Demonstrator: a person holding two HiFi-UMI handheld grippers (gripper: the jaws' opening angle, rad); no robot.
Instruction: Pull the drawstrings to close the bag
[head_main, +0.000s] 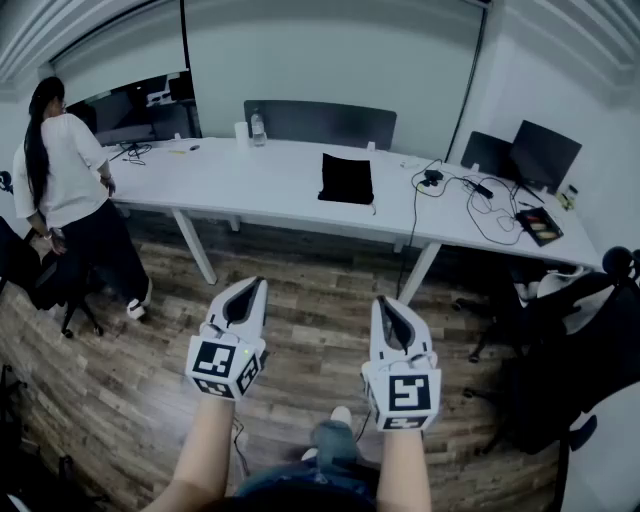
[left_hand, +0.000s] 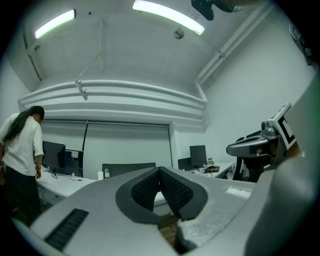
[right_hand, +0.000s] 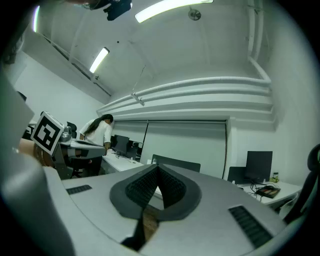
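Observation:
A black drawstring bag (head_main: 346, 179) stands upright on the long white table (head_main: 270, 190), far ahead of me. My left gripper (head_main: 253, 286) hangs over the wood floor well short of the table, jaws shut with nothing between them. Beside it, my right gripper (head_main: 386, 303) is also shut and empty. In the left gripper view the left gripper (left_hand: 160, 172) points up toward the far wall, tips together. The right gripper (right_hand: 158, 170) in its own view looks the same. The bag does not show in either gripper view.
A person in a white top (head_main: 55, 170) stands at the table's left end by monitors (head_main: 130, 110). Cables (head_main: 470, 200), a bottle (head_main: 258, 127) and a monitor (head_main: 543, 152) sit on the table. Black office chairs (head_main: 570, 350) crowd the right side.

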